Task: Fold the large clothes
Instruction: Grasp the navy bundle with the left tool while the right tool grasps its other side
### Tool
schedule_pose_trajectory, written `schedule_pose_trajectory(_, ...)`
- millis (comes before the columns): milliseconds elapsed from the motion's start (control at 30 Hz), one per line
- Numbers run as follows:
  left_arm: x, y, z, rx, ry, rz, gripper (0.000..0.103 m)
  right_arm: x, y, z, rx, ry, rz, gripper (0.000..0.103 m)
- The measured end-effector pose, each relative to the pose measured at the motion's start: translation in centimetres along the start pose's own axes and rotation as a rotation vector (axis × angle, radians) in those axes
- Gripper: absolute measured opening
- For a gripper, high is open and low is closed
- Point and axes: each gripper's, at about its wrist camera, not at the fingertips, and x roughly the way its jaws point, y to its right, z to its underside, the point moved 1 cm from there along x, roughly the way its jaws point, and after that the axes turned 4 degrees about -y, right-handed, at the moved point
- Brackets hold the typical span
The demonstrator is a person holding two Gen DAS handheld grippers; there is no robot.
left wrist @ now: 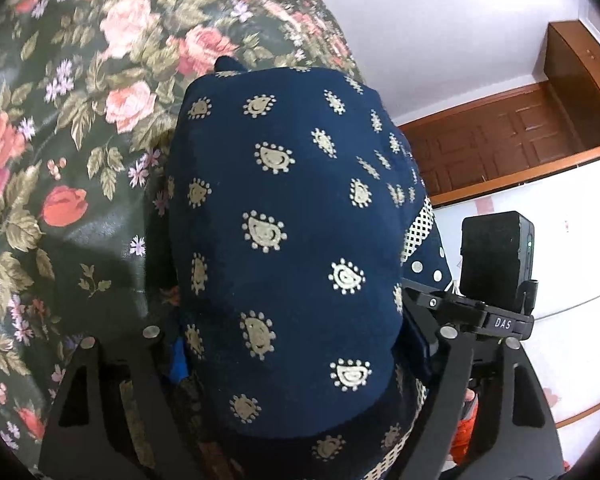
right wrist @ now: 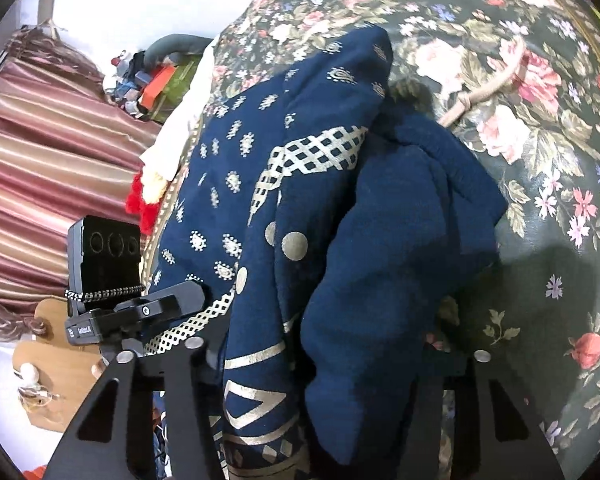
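A navy blue garment with pale gold motifs is bunched up and fills the middle of the left wrist view. It drapes over my left gripper and hides its fingertips; the jaws look shut on the cloth. In the right wrist view the same garment hangs in thick folds, with a lattice-print border and a plain navy part, over my right gripper. Its fingertips are hidden too, and the jaws look shut on the folds. The garment is held above a floral bedspread.
The dark floral bedspread lies under the garment. A tan cord lies on it at the far right. A wooden door and white wall are to the left gripper's right. Striped curtains and a clutter pile stand beyond the bed's edge.
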Motion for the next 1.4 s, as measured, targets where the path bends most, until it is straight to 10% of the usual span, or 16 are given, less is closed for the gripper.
schedule_pose_trajectory(800, -17.5, 8.3, 0.9, 0.199, 0.232, -0.034, 0.076, -6.4, -17.8, 0.2, -0.230, 0.153, -0.009, 0.044)
schedule_pose_trajectory(1133, -22.7, 0.2, 0.6, 0.118, 0.264, -0.071, 0.076, 2.4, -22.9, -2.0, -0.251, 0.066, -0.025, 0.044)
schedule_pose_trajectory(1400, -19.6, -10.0, -0.7, -0.029, 0.189, -0.062, 0.076, 12.9, -19.9, -4.6, -0.174, -0.080, 0.003, 0.044)
